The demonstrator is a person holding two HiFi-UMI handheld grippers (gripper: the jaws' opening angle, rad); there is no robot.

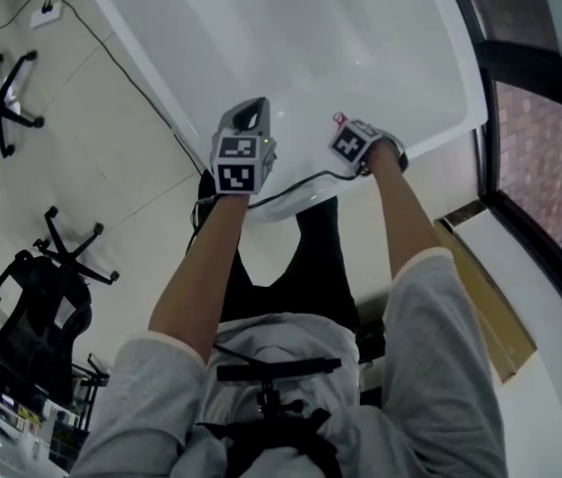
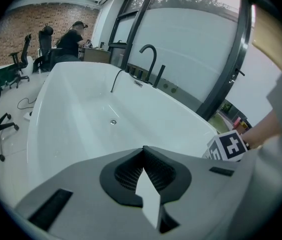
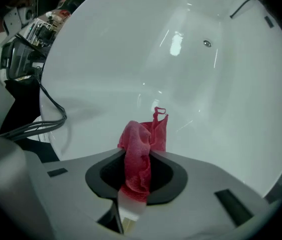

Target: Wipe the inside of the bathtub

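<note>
The white bathtub (image 1: 311, 38) fills the top of the head view; its rim (image 1: 430, 137) runs just past both grippers. My right gripper (image 1: 349, 132) is shut on a red cloth (image 3: 140, 149), whose top sticks out past the jaws over the tub's inner wall (image 3: 191, 99). A bit of the red cloth (image 1: 341, 119) also shows in the head view. My left gripper (image 1: 250, 110) hovers at the near end of the tub, to the left of the right one. In its own view the left gripper (image 2: 143, 151) is shut with nothing between the jaws. The drain (image 2: 113, 122) lies on the tub floor ahead.
A black faucet (image 2: 151, 59) stands on the tub's far rim by the window. Black cables (image 3: 46, 111) trail over the floor beside the tub. Office chairs (image 1: 52, 267) stand at the left. A person (image 2: 71, 39) sits at a desk far behind the tub.
</note>
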